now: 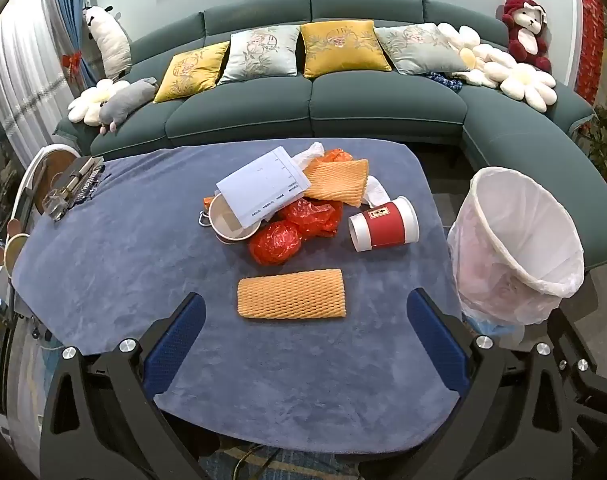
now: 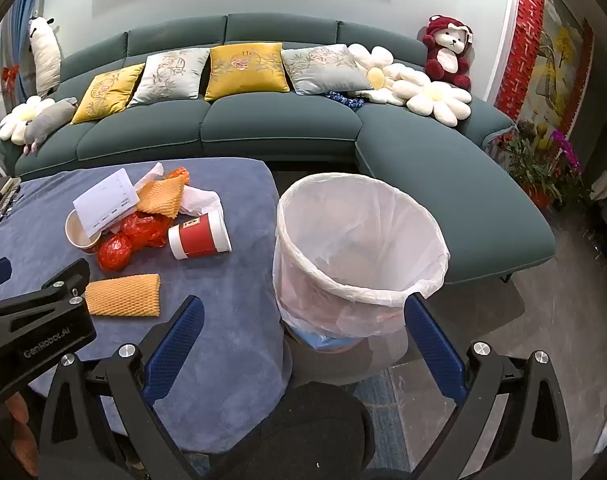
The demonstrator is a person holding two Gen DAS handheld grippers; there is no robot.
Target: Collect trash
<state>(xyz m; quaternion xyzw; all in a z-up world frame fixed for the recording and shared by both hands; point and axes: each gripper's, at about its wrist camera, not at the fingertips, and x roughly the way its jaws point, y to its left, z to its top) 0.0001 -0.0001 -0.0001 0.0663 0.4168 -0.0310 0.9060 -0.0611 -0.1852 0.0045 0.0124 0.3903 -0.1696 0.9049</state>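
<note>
An orange foam net sleeve (image 1: 291, 294) lies flat on the blue table cloth (image 1: 123, 260), just ahead of my open left gripper (image 1: 305, 300), whose jaws hold nothing. Behind it sits a trash pile: a red and white paper cup (image 1: 383, 222) on its side, crumpled red plastic (image 1: 275, 242), a paper bowl (image 1: 231, 222), a white printed sheet (image 1: 263, 190), a second foam sleeve (image 1: 335, 180) and white tissue (image 1: 377, 192). A white-lined bin (image 2: 359, 248) stands off the table's right edge. My right gripper (image 2: 303, 308) hangs open in front of the bin, empty.
A teal sofa (image 1: 311, 108) with cushions and plush toys runs behind the table and curves round to the right of the bin. A stapler-like metal object (image 1: 73, 188) lies at the table's left edge. Potted flowers (image 2: 543, 160) stand on the floor at far right.
</note>
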